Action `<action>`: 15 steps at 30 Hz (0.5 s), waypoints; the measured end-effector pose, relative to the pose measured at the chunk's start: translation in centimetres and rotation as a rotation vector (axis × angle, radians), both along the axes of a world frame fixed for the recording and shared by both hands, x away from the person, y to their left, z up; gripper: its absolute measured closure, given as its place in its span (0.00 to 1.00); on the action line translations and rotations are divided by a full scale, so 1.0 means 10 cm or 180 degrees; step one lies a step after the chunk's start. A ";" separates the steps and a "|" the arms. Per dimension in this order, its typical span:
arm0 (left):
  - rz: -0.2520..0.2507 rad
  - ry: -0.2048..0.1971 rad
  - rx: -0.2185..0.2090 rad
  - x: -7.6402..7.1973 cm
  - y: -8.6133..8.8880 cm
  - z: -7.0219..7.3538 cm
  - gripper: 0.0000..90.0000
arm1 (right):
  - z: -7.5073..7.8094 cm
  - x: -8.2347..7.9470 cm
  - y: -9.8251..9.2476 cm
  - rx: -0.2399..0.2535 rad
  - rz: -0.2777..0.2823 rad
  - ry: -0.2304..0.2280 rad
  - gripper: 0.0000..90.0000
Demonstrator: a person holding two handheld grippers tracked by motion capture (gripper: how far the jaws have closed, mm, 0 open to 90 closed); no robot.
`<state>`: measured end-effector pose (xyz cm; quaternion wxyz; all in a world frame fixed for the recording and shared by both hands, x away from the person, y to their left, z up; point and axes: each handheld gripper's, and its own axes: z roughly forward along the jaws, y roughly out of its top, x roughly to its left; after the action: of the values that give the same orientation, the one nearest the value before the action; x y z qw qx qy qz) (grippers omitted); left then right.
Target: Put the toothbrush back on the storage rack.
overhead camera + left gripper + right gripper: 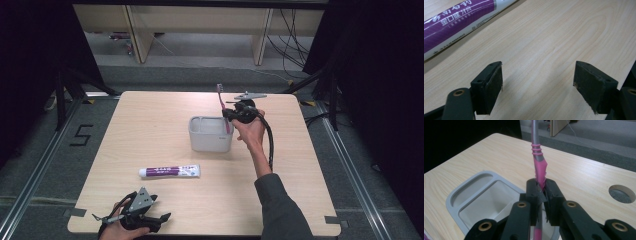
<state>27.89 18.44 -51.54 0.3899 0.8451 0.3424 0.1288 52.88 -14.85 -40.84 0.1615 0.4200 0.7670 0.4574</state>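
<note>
A pink and grey toothbrush (222,106) stands nearly upright at the right rim of a white square holder (210,134) in the middle of the table. My right gripper (230,114) is shut on its handle, and the right gripper view shows the pink toothbrush (537,157) pinched between the pads, rising above the white holder (465,200). A white and purple toothpaste tube (170,171) lies flat in front of the holder. My left gripper (157,210) rests at the table's front left edge, open with nothing between its jaws; the left gripper view has the toothpaste tube (456,20) at upper left.
The light wooden table (150,115) has a round hole (620,193) to the right of the toothbrush in the right gripper view. Dark floor, cables and wooden furniture legs lie beyond the table's far edge.
</note>
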 end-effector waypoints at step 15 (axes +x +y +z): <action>-0.0042 -0.0026 0.0051 0.01 0.01 0.00 0.26 | -0.03 -0.03 0.05 -0.0139 0.0009 -0.0030 0.90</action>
<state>27.97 18.51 -51.52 0.3854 0.8499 0.3342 0.1323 52.63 -14.35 -41.12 0.1735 0.4131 0.7767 0.4427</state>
